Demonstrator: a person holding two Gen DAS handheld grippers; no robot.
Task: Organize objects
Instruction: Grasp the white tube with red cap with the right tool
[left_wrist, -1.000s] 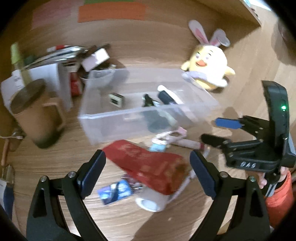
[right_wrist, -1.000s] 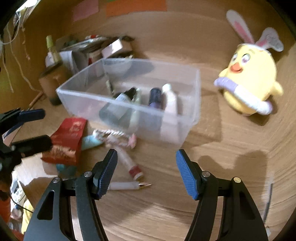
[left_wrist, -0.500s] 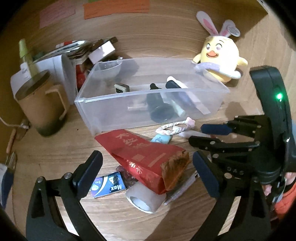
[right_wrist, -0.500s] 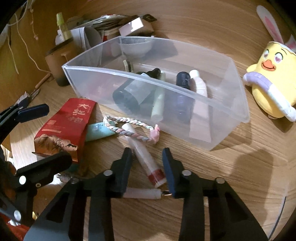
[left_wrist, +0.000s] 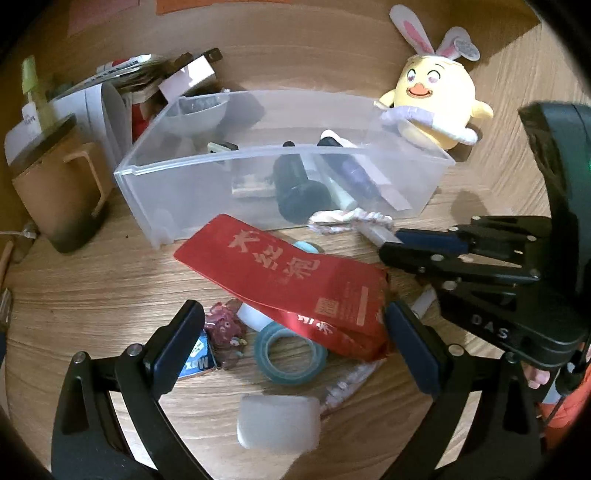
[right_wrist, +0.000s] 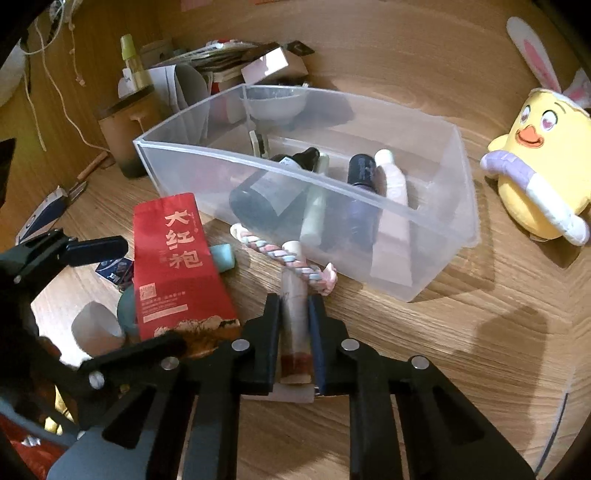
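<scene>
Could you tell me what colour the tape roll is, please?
Pale blue-green tape roll, clearest in the left wrist view.

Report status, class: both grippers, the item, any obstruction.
Right gripper shut on tube. Left gripper open over red pouch. Braided rope lies across the tube.

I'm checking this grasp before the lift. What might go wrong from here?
The braided cord lies across the tube that the right gripper clamps, so lifting may drag it along. The tube may also bump the clear bin wall close ahead.
</scene>
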